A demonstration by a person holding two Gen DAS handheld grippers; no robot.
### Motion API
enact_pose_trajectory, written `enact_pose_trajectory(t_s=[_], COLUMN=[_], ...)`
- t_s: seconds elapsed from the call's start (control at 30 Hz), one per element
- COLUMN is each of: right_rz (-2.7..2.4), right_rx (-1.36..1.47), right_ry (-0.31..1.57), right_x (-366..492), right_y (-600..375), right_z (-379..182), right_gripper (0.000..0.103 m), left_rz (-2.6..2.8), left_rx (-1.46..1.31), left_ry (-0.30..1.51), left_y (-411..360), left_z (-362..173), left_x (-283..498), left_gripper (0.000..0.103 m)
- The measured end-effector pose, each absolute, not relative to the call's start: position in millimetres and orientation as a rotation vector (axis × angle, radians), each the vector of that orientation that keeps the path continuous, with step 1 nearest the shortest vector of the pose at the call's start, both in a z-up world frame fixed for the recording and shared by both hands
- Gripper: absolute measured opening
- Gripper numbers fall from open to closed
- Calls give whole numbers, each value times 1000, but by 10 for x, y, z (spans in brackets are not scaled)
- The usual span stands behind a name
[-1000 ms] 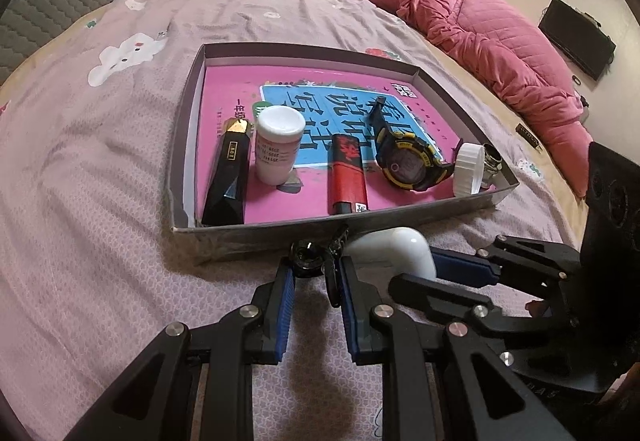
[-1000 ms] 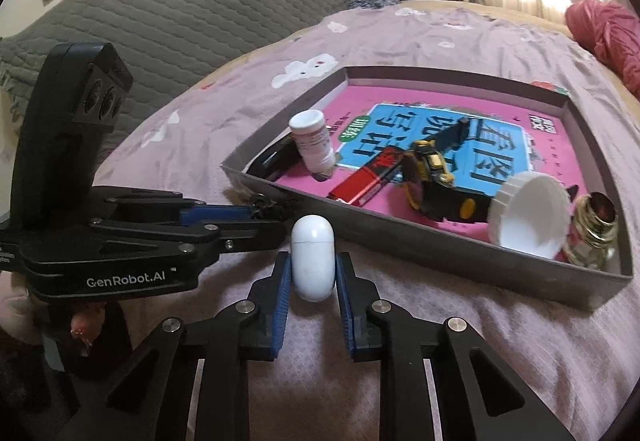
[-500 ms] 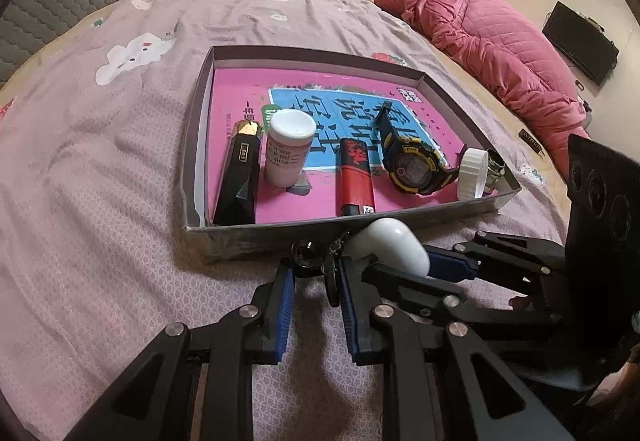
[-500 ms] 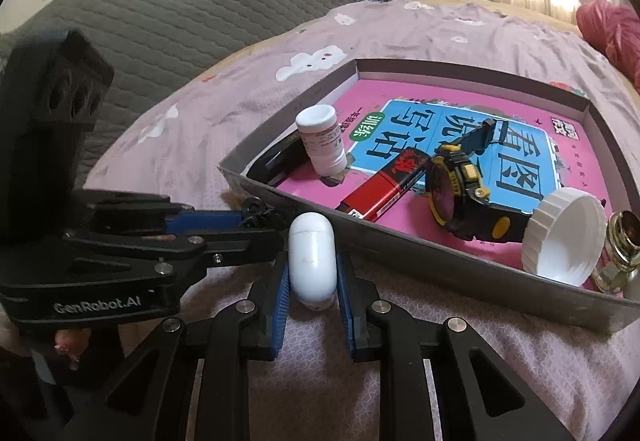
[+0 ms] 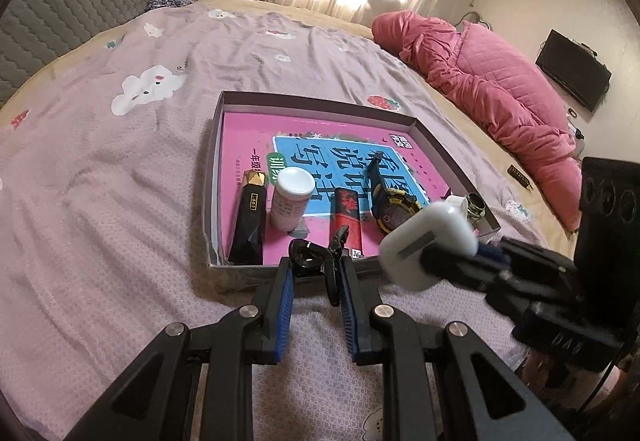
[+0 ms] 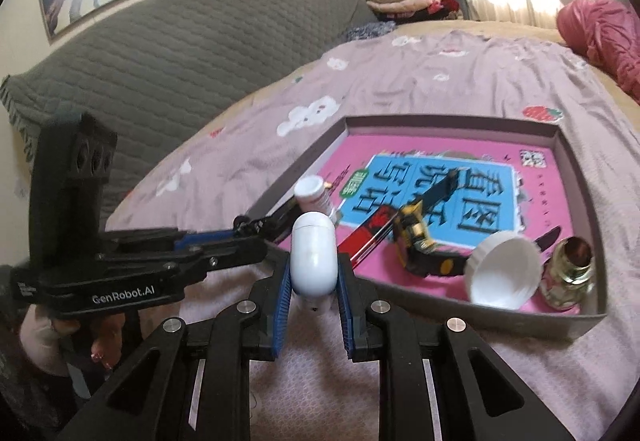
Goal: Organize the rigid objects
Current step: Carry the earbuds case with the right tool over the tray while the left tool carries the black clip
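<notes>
While two claws grip, tray (image 5: 440,145) holds six items (one watch (image 5: 394,207)).

Glossy white plastic earbud case (image 6: 313,257), smooth; matt cardboard tray (image 5: 454,157); woven cloth bedsheet (image 5: 100,169), finely textured; shiny glass bottle (image 6: 568,273); quilted headboard (image 6: 180,57).

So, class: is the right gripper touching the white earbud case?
Touching. In the right wrist view, the right gripper clamps the white earbud case between both blue pads.
</notes>
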State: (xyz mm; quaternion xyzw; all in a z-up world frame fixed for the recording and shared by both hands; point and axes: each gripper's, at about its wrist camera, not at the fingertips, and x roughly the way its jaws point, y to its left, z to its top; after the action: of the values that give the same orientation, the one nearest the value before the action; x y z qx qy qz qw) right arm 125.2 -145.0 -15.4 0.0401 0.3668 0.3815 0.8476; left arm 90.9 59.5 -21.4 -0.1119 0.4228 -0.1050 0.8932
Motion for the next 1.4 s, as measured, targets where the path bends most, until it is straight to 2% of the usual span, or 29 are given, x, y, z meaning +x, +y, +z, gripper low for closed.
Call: enact_pose_trajectory(t_s=[0.47,1.4], right_rz=[723,701], right_rx=[165,177], right_ry=[698,658], right_x=[1366,1489], right_y=[-1737,-1750], right_z=[70,110], right_gripper=[22,22], left_rz=[-195,-183], left_rx=[-141,-124], left_ry=[845,879], left_y=[444,449], left_z=[-132,-325], left_x=[914,1169], left_gripper=[22,22])
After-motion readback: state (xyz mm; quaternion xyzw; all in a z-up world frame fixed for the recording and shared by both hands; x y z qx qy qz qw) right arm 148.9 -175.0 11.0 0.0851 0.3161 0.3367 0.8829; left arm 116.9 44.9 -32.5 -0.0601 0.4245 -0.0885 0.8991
